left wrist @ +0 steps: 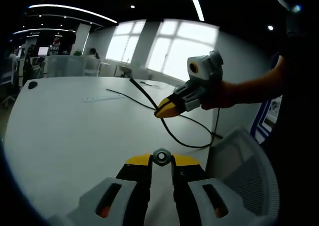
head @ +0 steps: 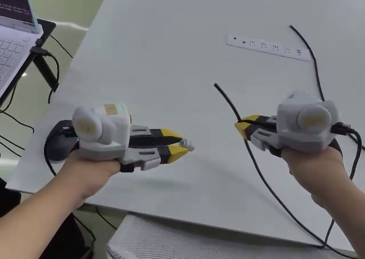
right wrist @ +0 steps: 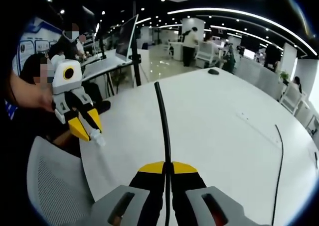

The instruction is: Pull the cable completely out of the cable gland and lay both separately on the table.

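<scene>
A small grey cable gland (head: pixel 187 147) (left wrist: pixel 161 157) sits pinched between the yellow tips of my left gripper (head: pixel 180 145) (left wrist: pixel 161 162), held above the white table (head: pixel 171 53). It is free of the cable. My right gripper (head: pixel 242 128) (right wrist: pixel 168 168) is shut on the thin black cable (head: pixel 228 102) (right wrist: pixel 162 116), whose free end sticks out past the jaws. The rest of the cable trails back toward the table's near right edge. The two grippers face each other a short gap apart. In the right gripper view the left gripper (right wrist: pixel 85 127) shows the gland (right wrist: pixel 98 138) at its tip.
A white power strip (head: pixel 268 47) lies at the back right with a second black cable (head: pixel 311 59) beside it. A laptop (head: pixel 14 31) on a stand is at the far left. A grey mesh chair (head: pixel 171 239) is below the table's near edge.
</scene>
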